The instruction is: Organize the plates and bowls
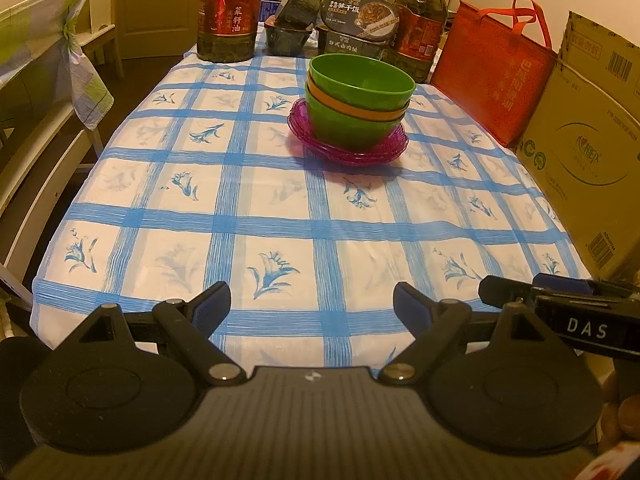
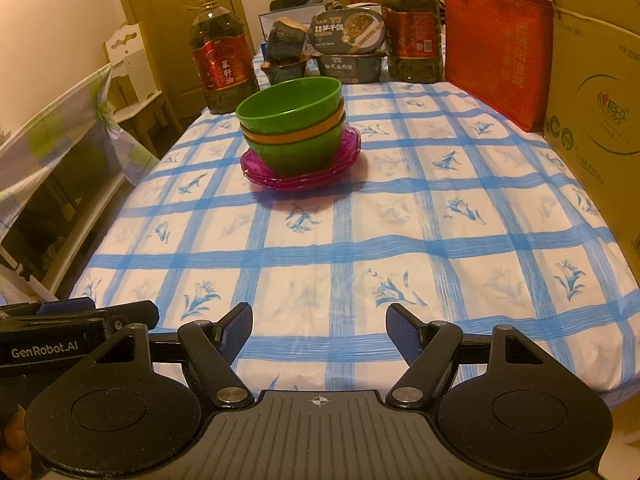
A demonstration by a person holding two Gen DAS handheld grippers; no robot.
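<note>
The stack of green and orange plastic bowls (image 1: 358,100) on pink see-through plates (image 1: 348,148) sits far ahead, mid-table; both the left claw (image 1: 312,312) and right claw (image 2: 319,330) gape wide, holding nothing, about equally far

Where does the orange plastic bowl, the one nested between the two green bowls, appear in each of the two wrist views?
Left wrist view: the orange plastic bowl shows as a thin band in the bowl stack, upper middle, slightly right of centre.
Right wrist view: the orange plastic bowl shows as the same band, upper middle, left of centre.
Shared landmark: the stack of purple translucent plates under the bowls, on the blue checked tablecloth.
</note>
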